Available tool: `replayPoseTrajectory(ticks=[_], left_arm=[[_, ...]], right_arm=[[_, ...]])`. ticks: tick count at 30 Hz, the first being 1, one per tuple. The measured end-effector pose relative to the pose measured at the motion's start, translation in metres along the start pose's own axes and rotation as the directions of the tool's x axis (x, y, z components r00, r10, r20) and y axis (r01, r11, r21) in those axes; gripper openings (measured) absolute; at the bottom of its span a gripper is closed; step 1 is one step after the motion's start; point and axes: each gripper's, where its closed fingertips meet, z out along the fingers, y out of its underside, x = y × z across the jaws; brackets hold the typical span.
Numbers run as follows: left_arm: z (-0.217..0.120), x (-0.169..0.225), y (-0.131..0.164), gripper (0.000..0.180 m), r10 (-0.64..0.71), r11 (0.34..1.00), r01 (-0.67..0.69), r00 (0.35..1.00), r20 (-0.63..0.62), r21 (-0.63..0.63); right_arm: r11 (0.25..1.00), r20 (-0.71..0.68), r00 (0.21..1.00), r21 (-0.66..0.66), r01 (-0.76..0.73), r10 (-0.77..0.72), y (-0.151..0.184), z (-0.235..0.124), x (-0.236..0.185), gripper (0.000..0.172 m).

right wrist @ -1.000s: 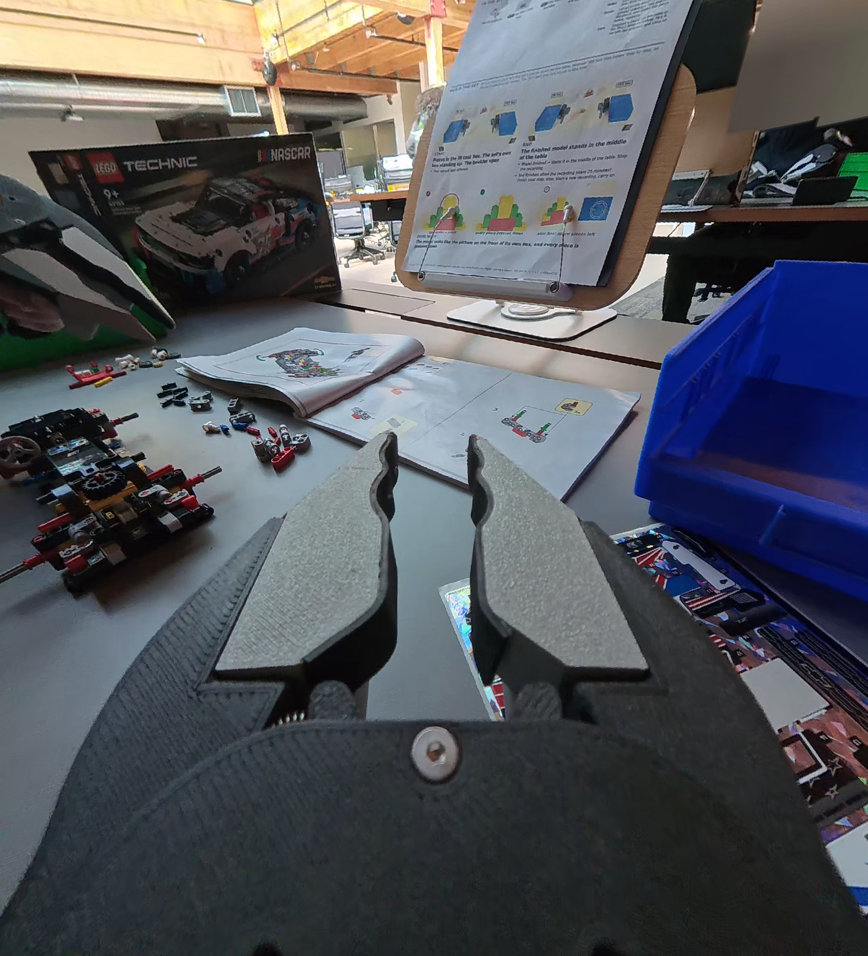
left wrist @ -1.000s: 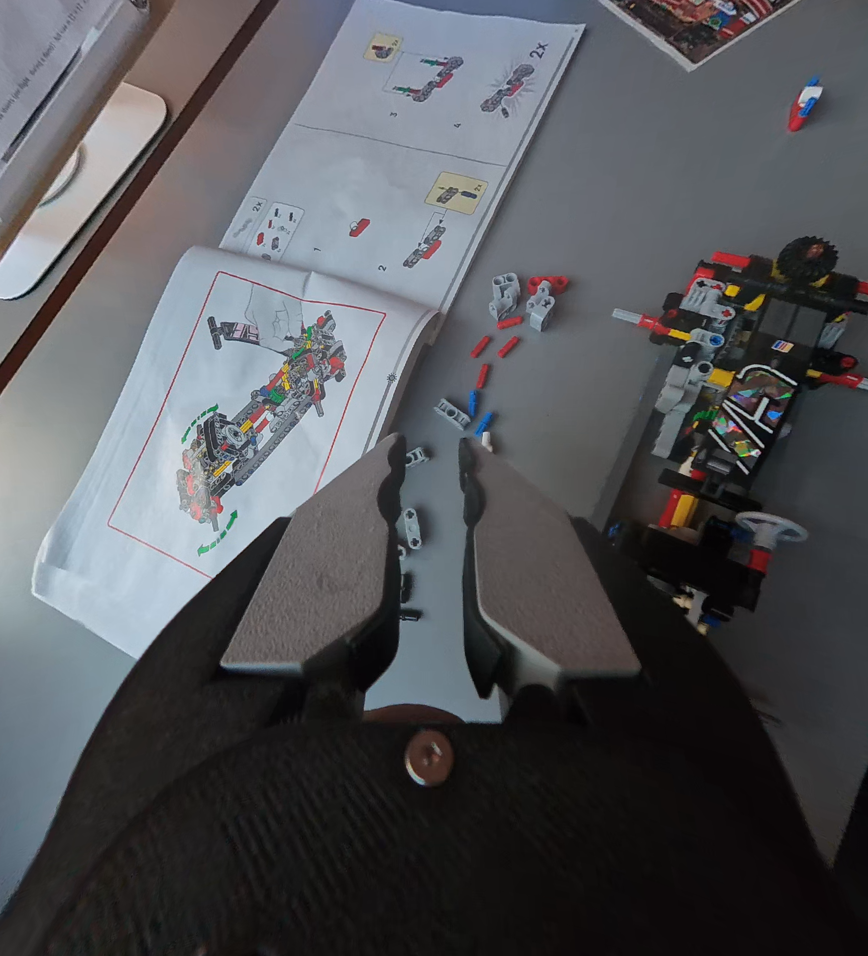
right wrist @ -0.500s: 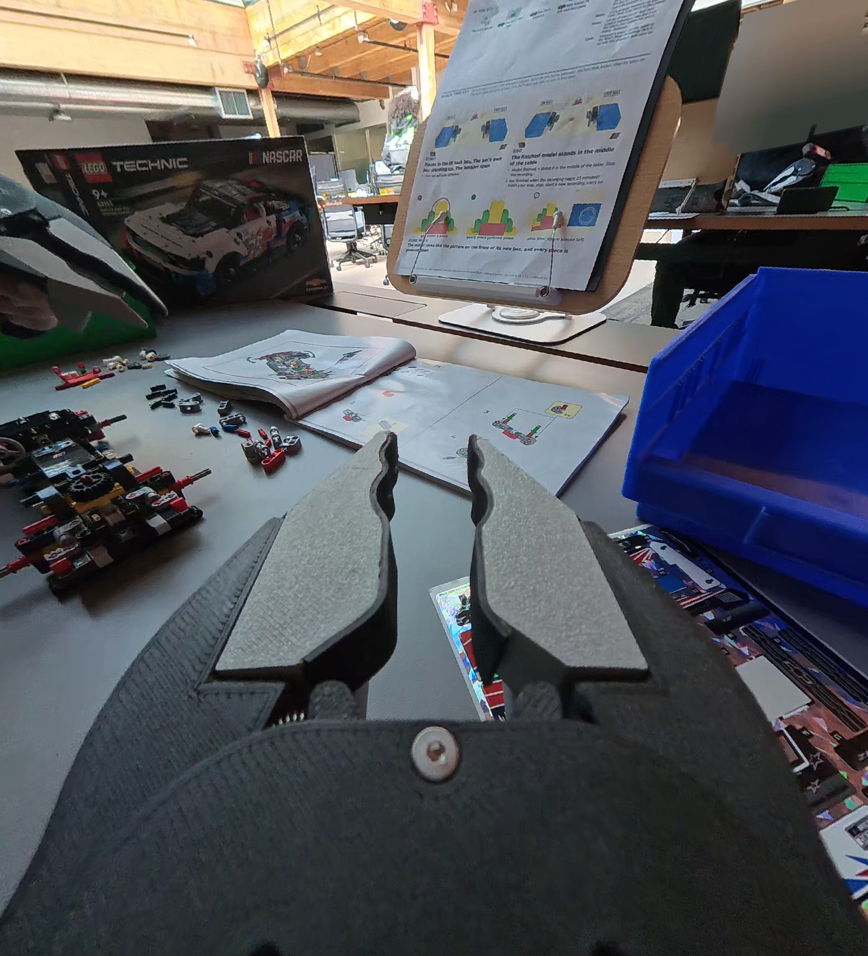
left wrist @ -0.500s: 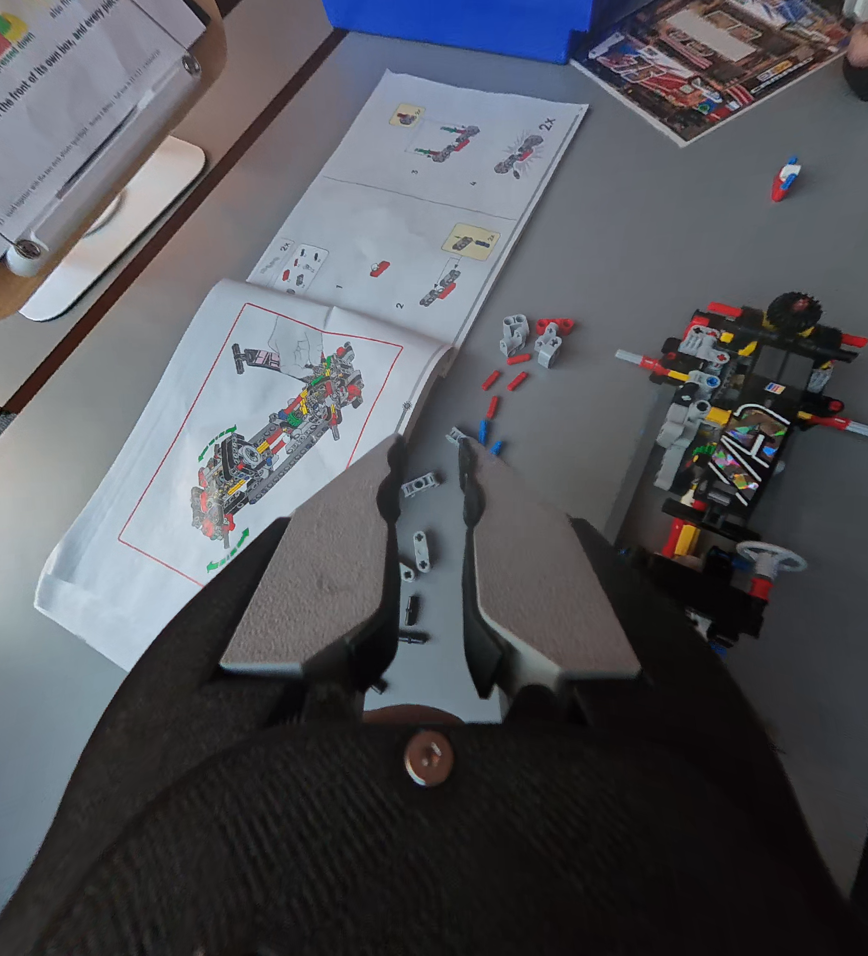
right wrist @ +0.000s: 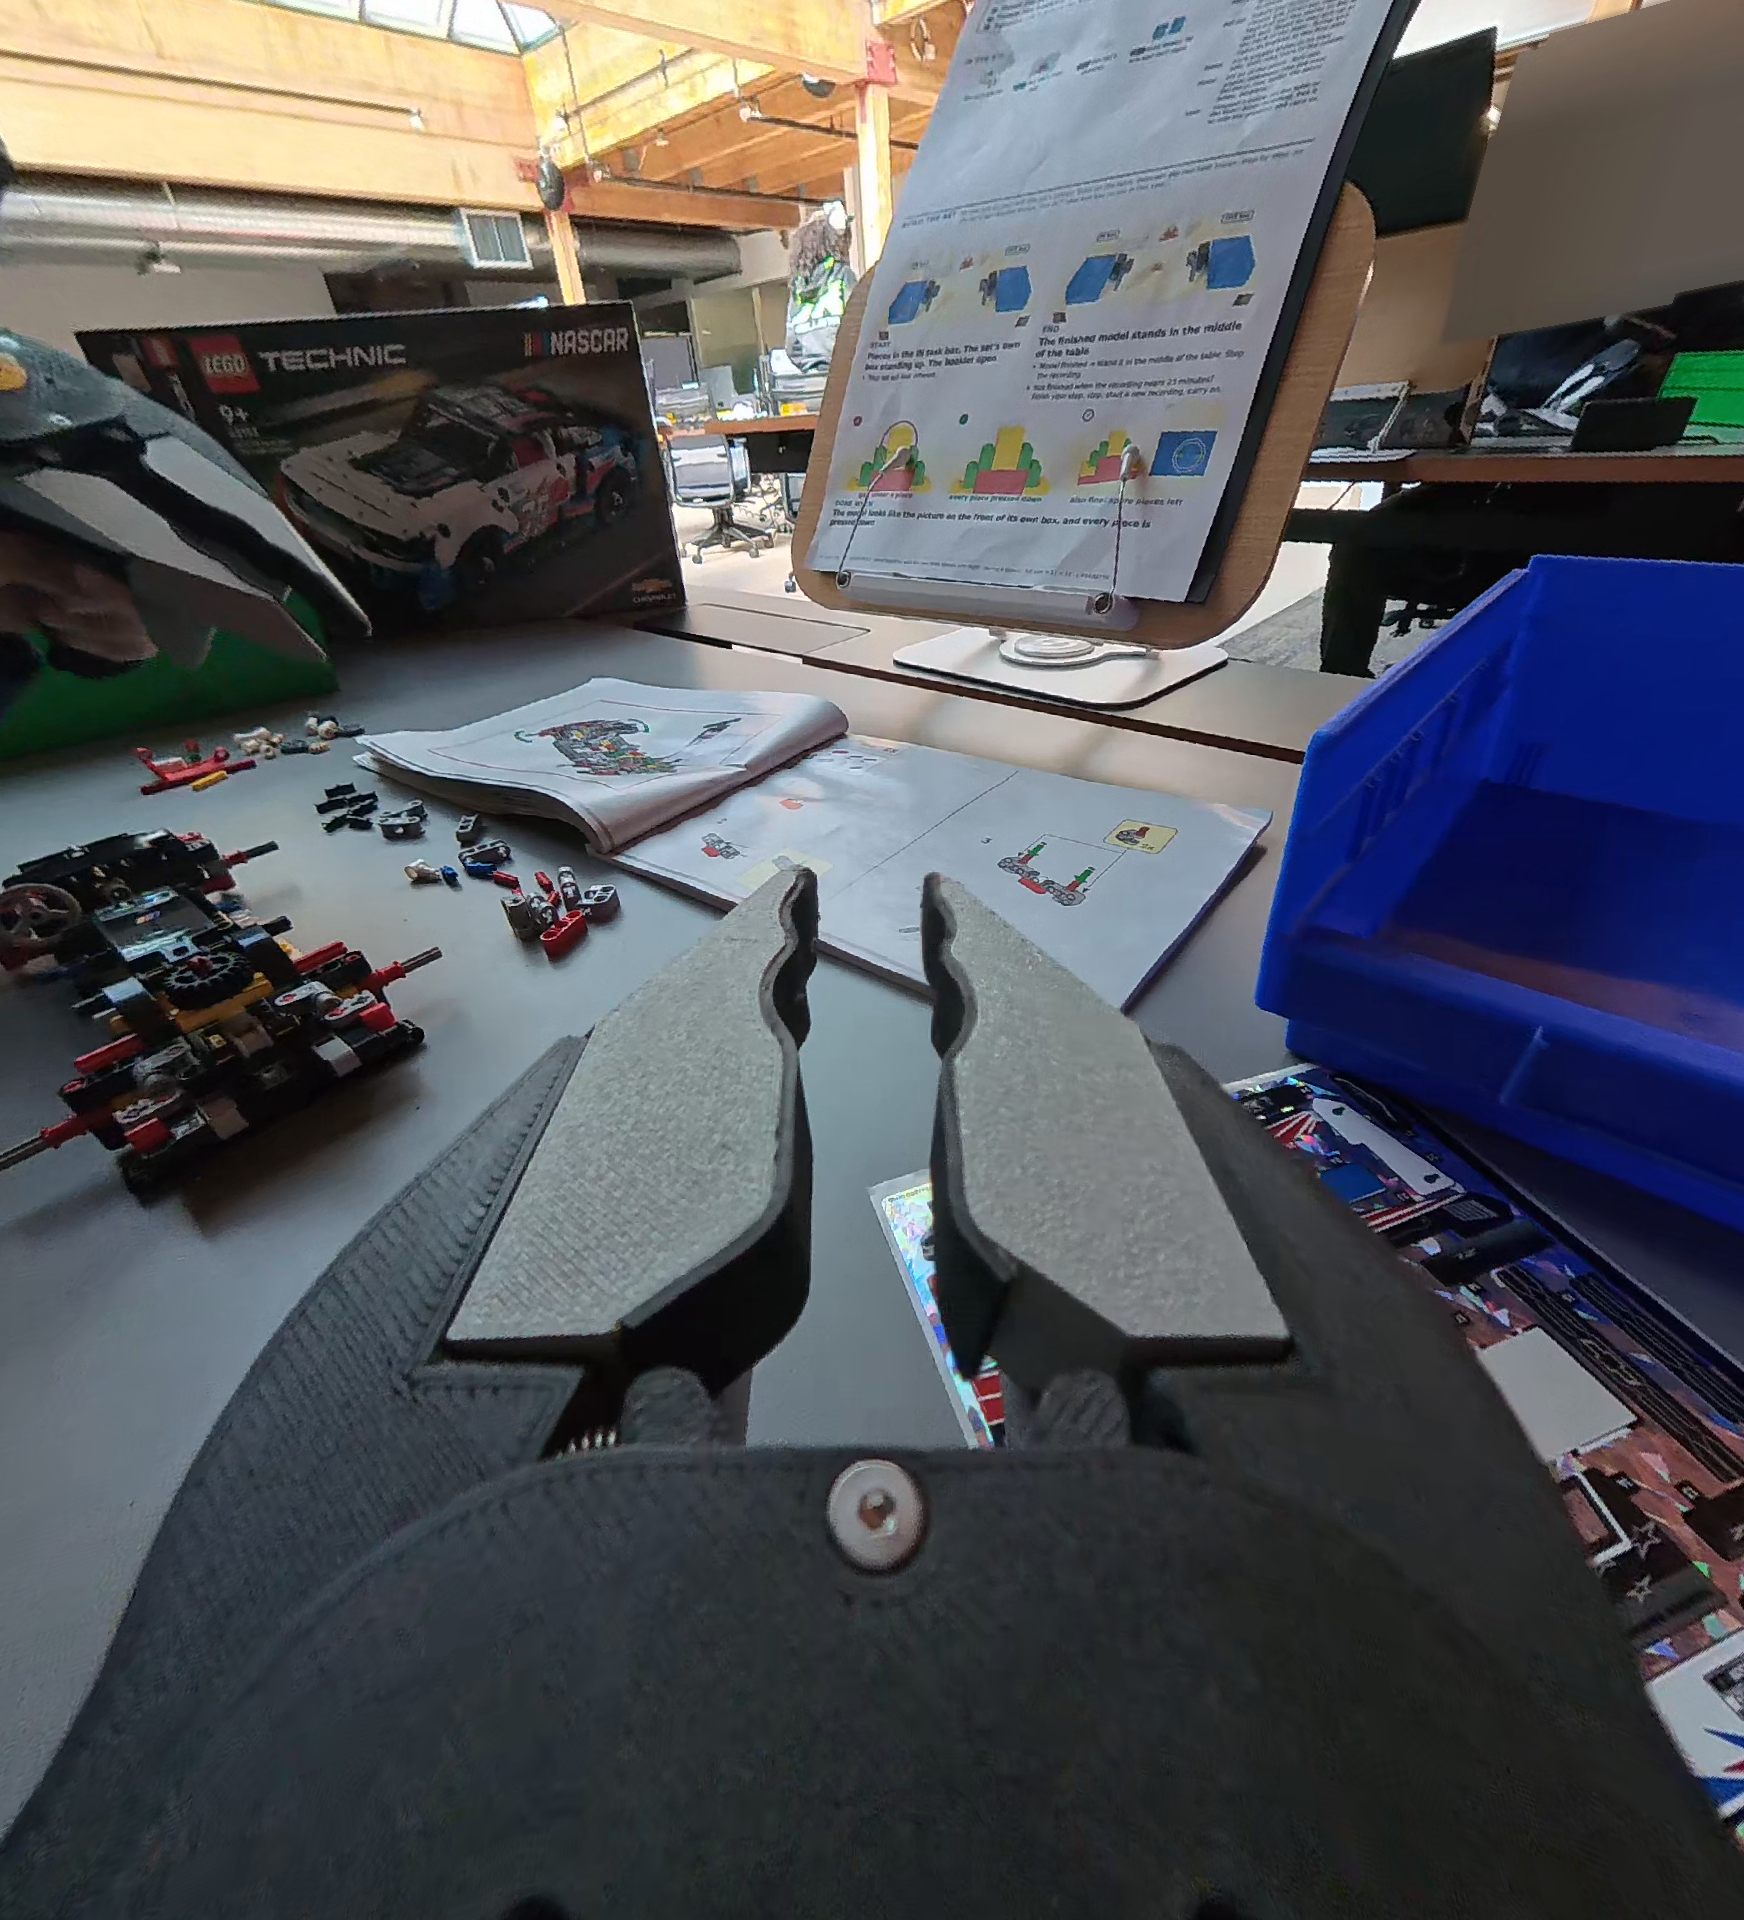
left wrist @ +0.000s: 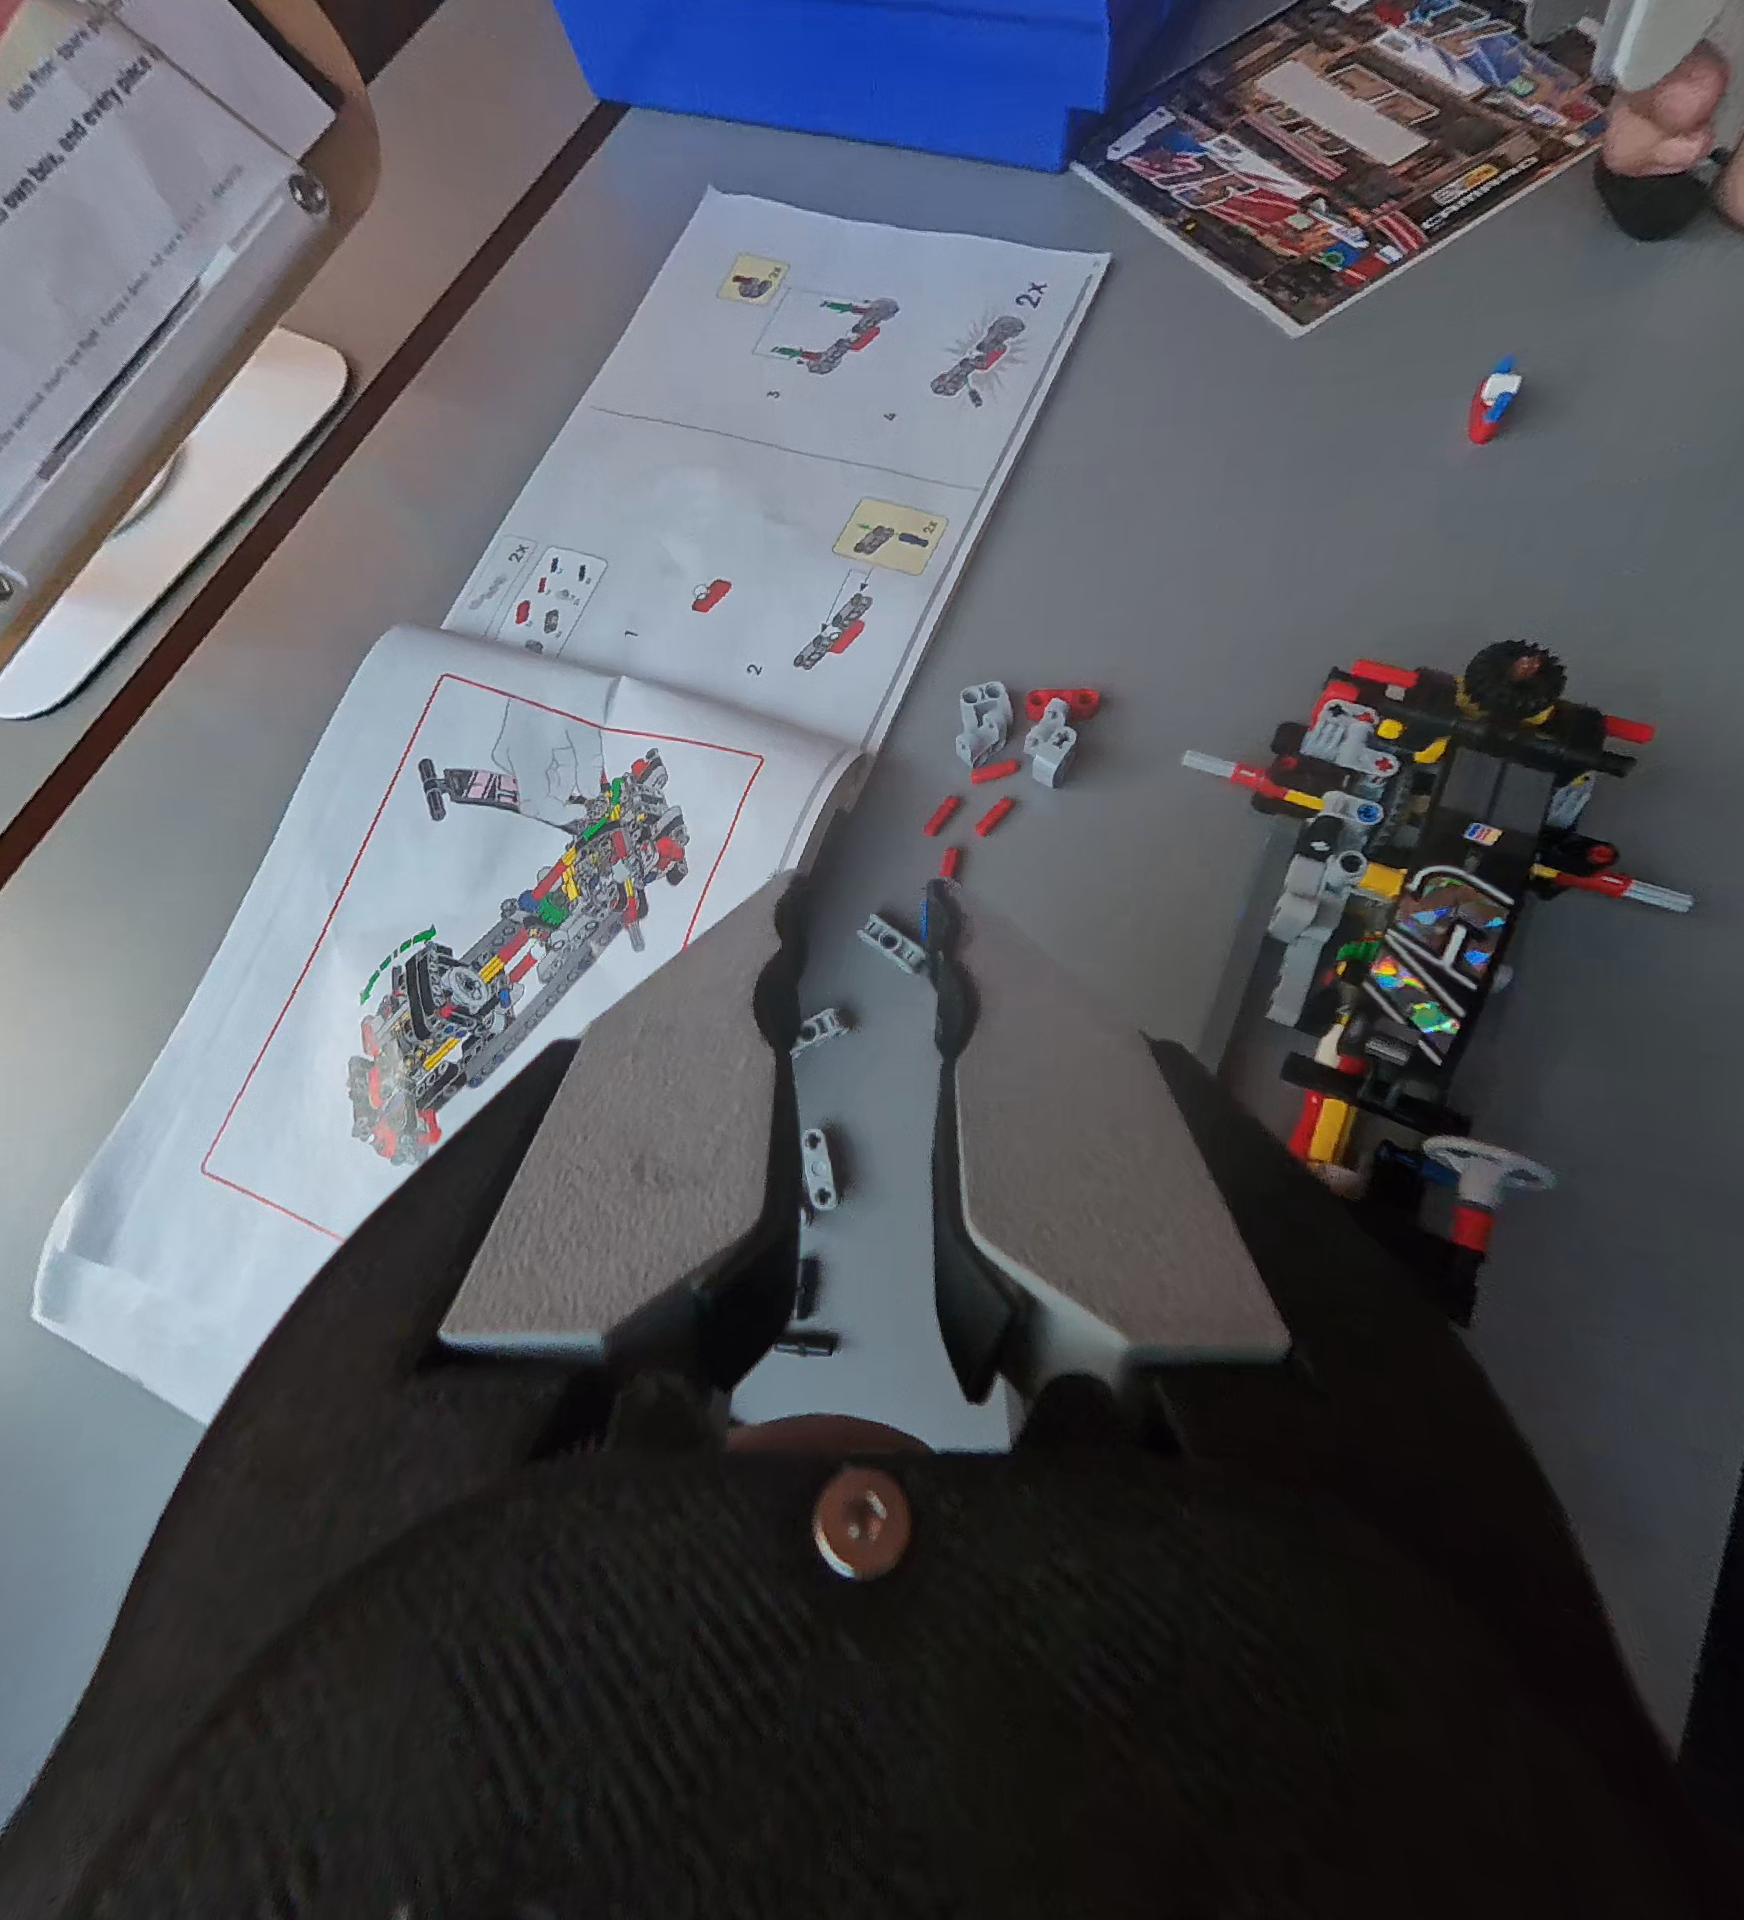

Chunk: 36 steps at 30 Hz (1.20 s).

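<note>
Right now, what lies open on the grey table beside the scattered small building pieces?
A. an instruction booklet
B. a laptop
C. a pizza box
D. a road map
A: the instruction booklet lies open, its pages showing drawn assembly steps, with the small red and grey pieces just off its edge.

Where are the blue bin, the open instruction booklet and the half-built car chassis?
blue bin (right wrist: 1574, 935): right wrist view, on its inner floor.
open instruction booklet (left wrist: 795, 499): left wrist view, on its flat right-hand page.
half-built car chassis (left wrist: 1419, 914): left wrist view, on its stickered middle panel.

Blue bin (right wrist: 1574, 935) cut off (right edge).
</note>
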Motion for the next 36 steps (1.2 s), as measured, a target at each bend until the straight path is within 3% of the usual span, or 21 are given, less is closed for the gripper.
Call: replayPoseTrajectory(ticks=[4, 8, 11, 15, 18, 22, 31, 36], left_arm=[[-0.006, 0.002, -0.004, 0.019, 0.054, 0.998, -0.053, 0.999, 0.008, -0.034], [-0.007, 0.007, 0.012, 0.016, 0.046, 0.997, -0.046, 0.999, -0.010, -0.067], [0.003, 0.011, 0.029, 0.016, 0.031, 0.991, -0.036, 0.999, -0.042, -0.127], [0.022, 0.011, 0.030, 0.013, 0.003, 0.991, -0.011, 0.998, -0.056, -0.133], [0.043, 0.004, 0.044, 0.012, -0.006, 0.969, 0.002, 1.000, -0.018, -0.246], [0.064, 0.005, 0.050, 0.018, -0.148, 0.944, 0.130, 0.988, -0.039, -0.302], [0.086, 0.000, 0.067, 0.024, -0.130, 0.895, 0.131, 0.991, 0.032, -0.427], [0.087, 0.004, 0.068, 0.005, -0.112, 0.895, 0.104, 0.994, 0.007, -0.434]], right_arm=[[1.000, -0.004, 1.000, 0.006, -0.001, 0.001, -0.001, 0.000, 0.001, 0.019], [1.000, -0.008, 1.000, 0.003, -0.001, 0.001, 0.000, 0.000, 0.001, 0.019], [1.000, -0.014, 1.000, -0.003, 0.008, -0.008, 0.000, 0.001, 0.001, 0.018], [1.000, -0.019, 1.000, -0.014, 0.021, -0.021, 0.002, 0.002, 0.000, 0.018], [1.000, -0.019, 0.999, -0.014, 0.026, -0.026, 0.002, 0.002, 0.000, 0.017], [1.000, -0.021, 0.999, -0.009, 0.030, -0.030, 0.001, 0.001, -0.001, 0.018], [0.999, -0.038, 0.999, -0.021, 0.036, -0.037, 0.002, 0.002, 0.000, 0.017], [1.000, -0.032, 0.999, -0.008, 0.030, -0.030, 0.000, 0.000, -0.001, 0.018]])
